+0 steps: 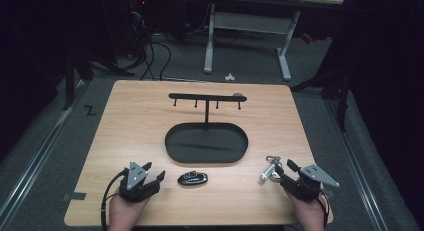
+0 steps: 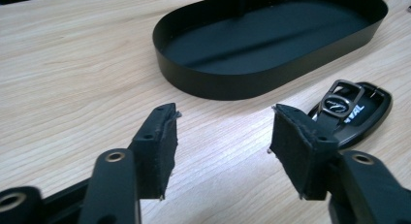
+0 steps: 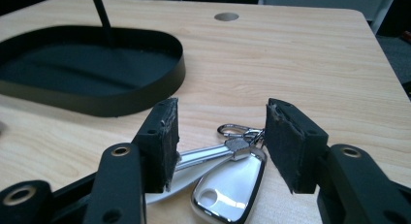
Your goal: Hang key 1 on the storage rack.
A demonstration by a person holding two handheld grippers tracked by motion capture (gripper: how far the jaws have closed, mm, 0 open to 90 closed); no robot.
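A black car key fob (image 1: 193, 178) lies flat near the table's front edge, just right of my left gripper (image 1: 155, 170). In the left gripper view the fob (image 2: 349, 112) sits beyond the right jaw, and my left gripper (image 2: 225, 117) stands open over bare wood. A bunch of silver keys (image 1: 270, 168) with a carabiner lies in front of my right gripper (image 1: 283, 166). In the right gripper view the silver keys (image 3: 228, 185) lie on the table between the jaws of my right gripper (image 3: 221, 110), which is open, its pads apart from them.
A black oval tray (image 1: 172, 151) with a T-shaped hook stand (image 1: 206, 97) rising from it sits mid-table. Its wall (image 2: 218, 86) is close ahead of the left gripper and its rim (image 3: 145, 100) lies left of the right one. A small round hole (image 3: 226, 16) marks the tabletop.
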